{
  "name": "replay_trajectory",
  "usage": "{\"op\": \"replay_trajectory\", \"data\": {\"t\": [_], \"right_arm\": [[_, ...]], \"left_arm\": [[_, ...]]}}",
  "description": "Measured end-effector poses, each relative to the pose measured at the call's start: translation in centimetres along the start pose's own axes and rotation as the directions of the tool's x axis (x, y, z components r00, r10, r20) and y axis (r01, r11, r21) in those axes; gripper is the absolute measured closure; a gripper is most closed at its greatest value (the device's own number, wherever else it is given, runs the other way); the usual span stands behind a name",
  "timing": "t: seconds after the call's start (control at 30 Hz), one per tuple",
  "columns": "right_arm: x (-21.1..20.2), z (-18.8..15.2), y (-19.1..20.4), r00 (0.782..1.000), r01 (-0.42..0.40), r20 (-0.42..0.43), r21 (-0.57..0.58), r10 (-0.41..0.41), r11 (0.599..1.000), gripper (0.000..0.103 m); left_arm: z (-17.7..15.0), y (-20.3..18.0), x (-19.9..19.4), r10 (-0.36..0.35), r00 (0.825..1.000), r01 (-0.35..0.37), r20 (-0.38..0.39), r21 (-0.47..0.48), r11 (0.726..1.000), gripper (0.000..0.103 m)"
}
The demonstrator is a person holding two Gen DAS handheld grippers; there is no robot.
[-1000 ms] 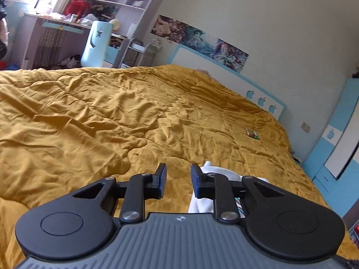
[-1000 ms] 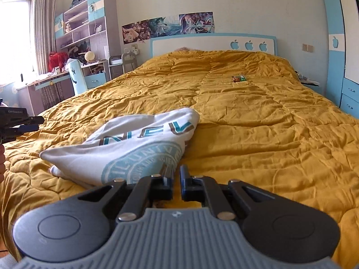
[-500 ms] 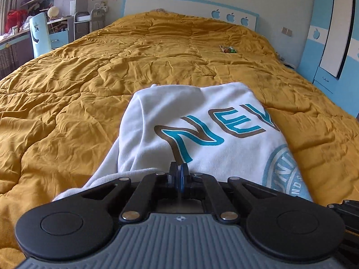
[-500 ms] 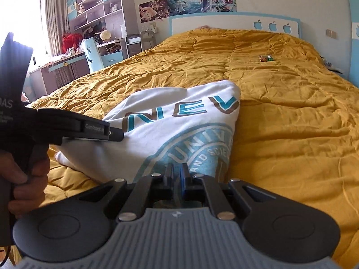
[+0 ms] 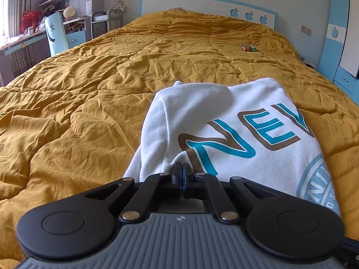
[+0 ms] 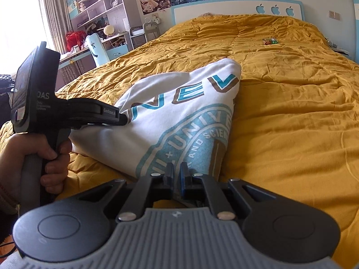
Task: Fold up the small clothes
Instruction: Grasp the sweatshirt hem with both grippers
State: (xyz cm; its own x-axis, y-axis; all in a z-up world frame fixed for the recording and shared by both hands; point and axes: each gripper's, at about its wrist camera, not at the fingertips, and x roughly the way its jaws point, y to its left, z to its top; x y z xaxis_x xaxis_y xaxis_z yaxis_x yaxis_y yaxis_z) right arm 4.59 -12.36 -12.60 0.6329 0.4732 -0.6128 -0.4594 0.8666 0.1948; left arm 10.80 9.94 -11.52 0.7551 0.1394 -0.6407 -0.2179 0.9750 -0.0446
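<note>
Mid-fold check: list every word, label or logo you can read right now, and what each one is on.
"NEV", large teal letters: white shirt, cut off at the fold.
"UNIVE" and "AND SCIEN", round teal seal: same shirt, partial.
"DAS": body of the left tongs; the small lines under it are too blurred.
"GenRobot", roughly: left tongs' arm, tiny, uncertain.
Three apple signs: headboard.
Snack packet: unreadable.

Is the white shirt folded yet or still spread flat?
Partly folded: the white shirt lies doubled, its printed lettering cut off at the far fold. Both grippers, left and right, pinch its near edge.
</note>
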Motion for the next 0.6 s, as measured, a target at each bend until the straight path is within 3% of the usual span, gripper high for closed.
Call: {"op": "replay_trajectory", "data": {"t": [0.4,0.47,0.53,0.6], "right_arm": [[-2.7,-1.7,-2.6,1.0,0.024,-0.015,0.031,-0.024,0.999,0.103],[-3.0,-1.7,-2.8,0.998,0.068,-0.012,0.024,-0.068,0.997,0.103],[-3.5,-1.7,-3.1,0.983,0.182,0.014,-0.009,-0.182,0.983,0.103],[-4.2,-1.4,-4.3,0.976,0.213,0.037,0.03,-0.214,0.976,0.103]], "left_arm": [[0.5,2.0,-0.1,-0.036,0.999,0.037,0.014,-0.069,0.997,0.096],[0.5,2.1,-0.3,0.01,1.0,-0.008,0.029,-0.063,0.998,0.096],[0.6,2.4,-0.7,0.108,0.993,-0.106,0.039,-0.059,0.993,0.094],[0.8,3.5,-0.8,0.143,0.99,-0.141,0.018,-0.078,0.987,0.09]]}}
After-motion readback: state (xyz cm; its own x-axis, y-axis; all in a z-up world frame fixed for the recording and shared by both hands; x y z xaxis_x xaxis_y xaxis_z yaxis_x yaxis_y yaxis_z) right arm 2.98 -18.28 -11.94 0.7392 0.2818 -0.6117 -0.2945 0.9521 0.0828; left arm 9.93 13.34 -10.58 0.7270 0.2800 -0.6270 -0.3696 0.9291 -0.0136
